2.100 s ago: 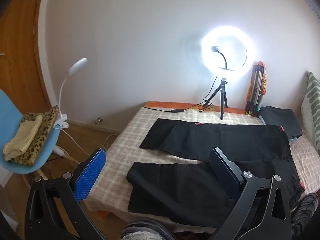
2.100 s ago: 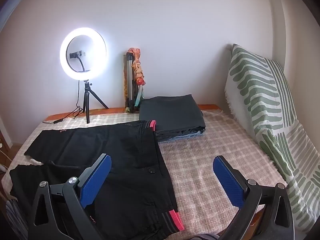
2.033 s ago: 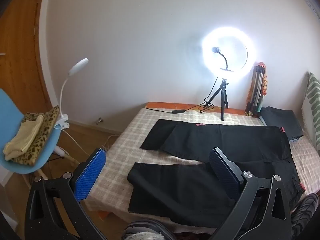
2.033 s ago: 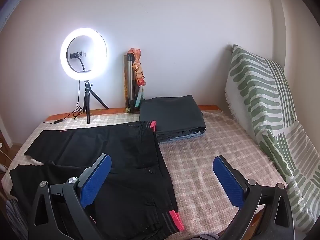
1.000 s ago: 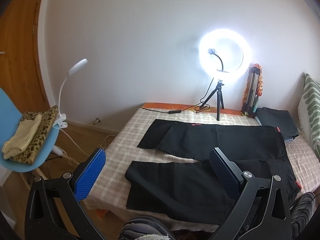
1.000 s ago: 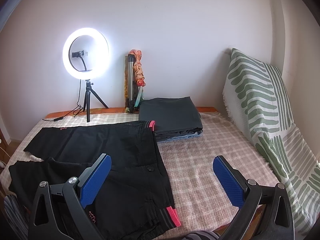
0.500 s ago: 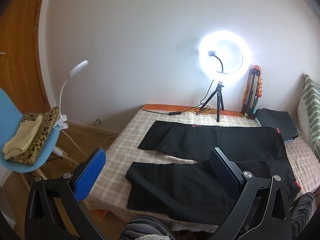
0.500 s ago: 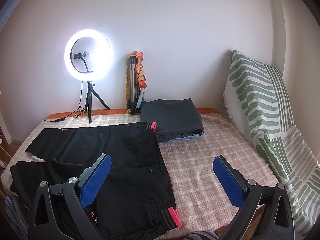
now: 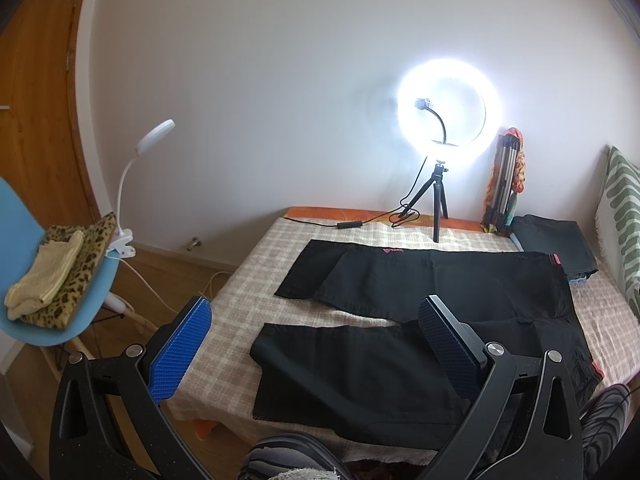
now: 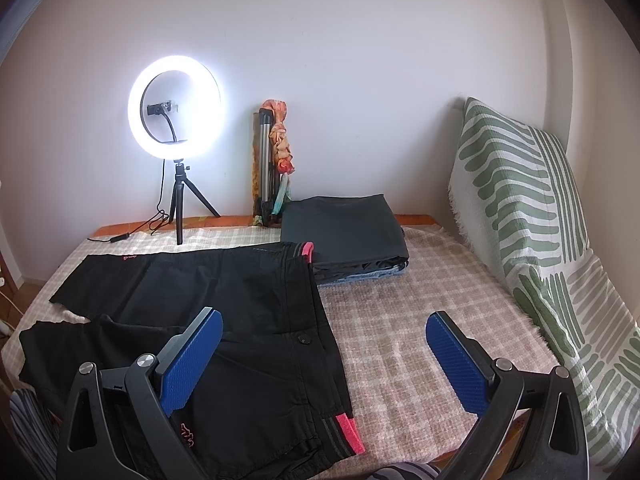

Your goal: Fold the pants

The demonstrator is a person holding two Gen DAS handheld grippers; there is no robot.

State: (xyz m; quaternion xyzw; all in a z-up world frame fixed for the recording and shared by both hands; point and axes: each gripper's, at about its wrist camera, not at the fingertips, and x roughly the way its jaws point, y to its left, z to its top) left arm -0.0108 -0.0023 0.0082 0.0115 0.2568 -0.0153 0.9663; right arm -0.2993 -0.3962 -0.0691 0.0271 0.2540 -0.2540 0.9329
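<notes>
Home bedroom: bed (image 10: 420,344), striped pillow (image 10: 520,208), desk lamp (image 9: 154,140).

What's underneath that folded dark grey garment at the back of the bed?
Under the folded dark grey garment a strip of light blue fabric peeks out at the front edge, lying on the checked bedcover. How far it extends is hidden.

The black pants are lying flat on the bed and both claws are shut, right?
Not quite. The pants do lie flat on the bed, but both claws are open: the left claw in the left wrist view, the right claw in the right wrist view.
</notes>
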